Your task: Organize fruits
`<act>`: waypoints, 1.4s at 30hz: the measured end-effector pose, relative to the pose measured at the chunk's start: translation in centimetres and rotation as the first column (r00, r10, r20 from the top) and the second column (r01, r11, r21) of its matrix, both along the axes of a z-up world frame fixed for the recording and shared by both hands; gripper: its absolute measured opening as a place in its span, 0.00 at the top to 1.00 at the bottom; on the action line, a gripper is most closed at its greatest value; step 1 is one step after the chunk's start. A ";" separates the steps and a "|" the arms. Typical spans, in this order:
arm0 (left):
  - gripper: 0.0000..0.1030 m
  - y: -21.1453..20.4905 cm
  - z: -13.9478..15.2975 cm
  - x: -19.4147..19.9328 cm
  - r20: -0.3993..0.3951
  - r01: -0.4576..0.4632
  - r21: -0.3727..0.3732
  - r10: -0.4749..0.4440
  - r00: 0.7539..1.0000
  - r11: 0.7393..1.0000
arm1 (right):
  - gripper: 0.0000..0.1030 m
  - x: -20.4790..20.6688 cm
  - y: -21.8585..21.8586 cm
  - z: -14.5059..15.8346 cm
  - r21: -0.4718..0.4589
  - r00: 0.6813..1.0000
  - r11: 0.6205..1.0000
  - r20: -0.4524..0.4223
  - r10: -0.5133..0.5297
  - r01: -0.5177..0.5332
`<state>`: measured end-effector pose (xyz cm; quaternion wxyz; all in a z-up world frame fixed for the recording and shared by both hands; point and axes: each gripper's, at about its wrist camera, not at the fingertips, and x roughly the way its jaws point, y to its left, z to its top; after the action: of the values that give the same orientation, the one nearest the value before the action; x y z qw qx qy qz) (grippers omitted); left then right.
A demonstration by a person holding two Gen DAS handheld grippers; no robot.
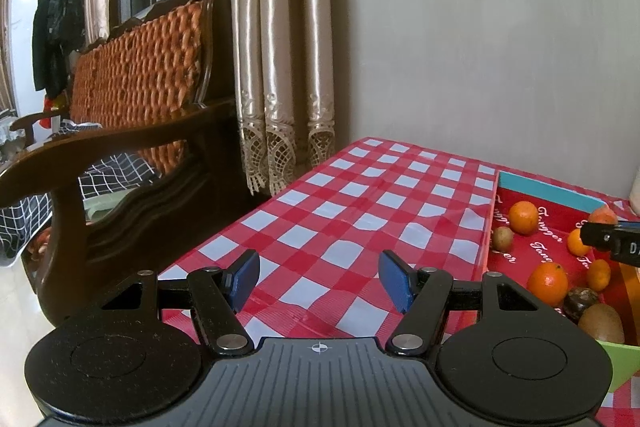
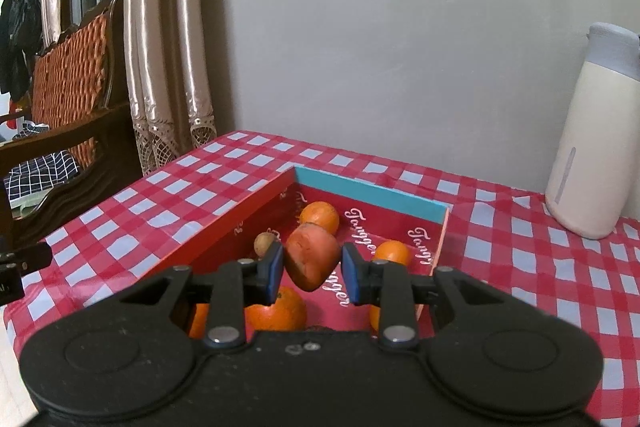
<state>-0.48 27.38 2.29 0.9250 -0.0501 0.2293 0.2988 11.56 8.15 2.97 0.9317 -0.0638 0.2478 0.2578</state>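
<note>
right tongs (image 2: 312,269) pinching a reddish-orange fruit (image 2: 311,261), held above the red box (image 2: 240,223) with oranges (image 2: 320,215) and a kiwi (image 2: 266,243) lying inside. left tongs (image 1: 319,277) spread with nothing between the pads, hovering over bare checked desk (image 1: 360,203) just left of the box. cream bottle (image 2: 592,139) upright at the far right of the desk, well apart from the box.
</note>
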 end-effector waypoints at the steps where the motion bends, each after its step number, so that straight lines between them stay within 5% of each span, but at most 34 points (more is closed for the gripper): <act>1: 0.36 -0.1 0.0 0.0 0.001 0.000 -0.001 0.000 1.000 1.000 | 0.71 0.0 0.1 -0.1 -0.002 1.000 1.000 -0.002 -0.001 0.001; 10: 0.36 -1.2 0.2 0.3 0.008 0.022 -0.008 -0.022 1.000 1.000 | 0.69 0.1 -1.0 0.0 0.007 1.000 1.000 -0.010 -0.024 0.024; 12: 0.36 -1.7 0.3 0.5 0.010 0.032 -0.014 -0.032 0.999 0.999 | 0.51 -0.2 -1.5 0.4 0.009 0.999 0.999 0.003 -0.039 0.039; 14: 0.33 -2.3 0.4 0.6 0.015 0.040 -0.021 -0.040 0.999 0.999 | 0.08 -0.6 -2.4 1.0 0.041 0.999 0.998 0.014 -0.042 0.041; 16: 0.14 -2.9 0.5 0.7 0.024 0.039 -0.020 -0.039 0.999 0.999 | 0.02 -1.1 -3.4 1.6 0.065 0.997 0.996 0.046 -0.062 0.059; 17: 0.05 -3.3 0.6 0.7 0.029 0.035 -0.015 -0.034 0.999 0.999 | 0.01 -1.2 -3.9 1.9 0.067 0.996 0.996 0.052 -0.067 0.064; 30: 0.00 -9.8 1.3 0.9 0.063 0.144 -0.051 -0.141 0.988 0.988 | 0.00 -3.6 -11.4 3.9 0.110 0.979 0.980 0.099 -0.176 0.165; 42: 0.00 -16.7 2.4 -5.1 0.062 0.263 0.003 -0.263 0.963 0.965 | 0.00 -12.8 -20.9 3.1 0.050 0.954 0.963 0.128 -0.269 0.265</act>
<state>-5.57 10.67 4.73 0.9630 -0.0310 0.2059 0.1712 -1.20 -12.77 6.11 0.9734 -0.0317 0.1868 0.1285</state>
